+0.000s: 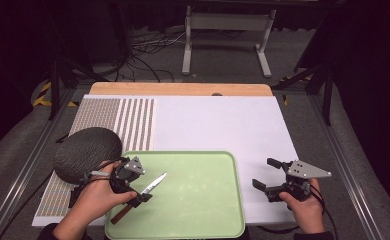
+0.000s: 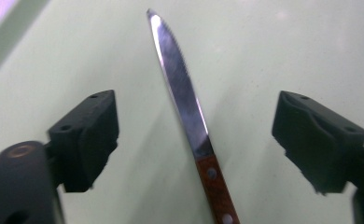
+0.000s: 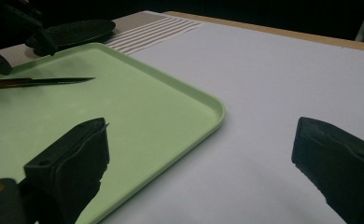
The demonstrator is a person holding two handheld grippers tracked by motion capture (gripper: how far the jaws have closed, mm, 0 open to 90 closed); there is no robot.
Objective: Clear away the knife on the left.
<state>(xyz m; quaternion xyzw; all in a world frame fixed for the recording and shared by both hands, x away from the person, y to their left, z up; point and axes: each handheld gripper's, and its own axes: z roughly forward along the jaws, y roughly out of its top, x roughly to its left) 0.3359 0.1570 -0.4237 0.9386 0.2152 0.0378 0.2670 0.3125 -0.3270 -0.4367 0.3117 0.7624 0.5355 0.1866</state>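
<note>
— Left tool [image 1: 135,192], what have we got?

— Jaws spread wide, gripping nothing, low over the green tray [image 1: 203,200]. The knife [image 1: 142,196] lies flat on it between them, touching neither.

— Which way does it run?

— In the left gripper view, straight up the middle: wooden handle at the bottom, tip at upper centre, so the jaws straddle it crosswise.

— And the right tool [image 1: 272,183]?

— Just as wide, empty, lower right of the high view over the white surface [image 1: 223,125]. Well apart; the left hand [image 1: 95,195] is nearer by far.

Knife [image 1: 148,192] on tray [image 1: 203,200] left part; round mat [image 1: 85,152] behind-left of tray, on table [image 1: 223,120].
</note>
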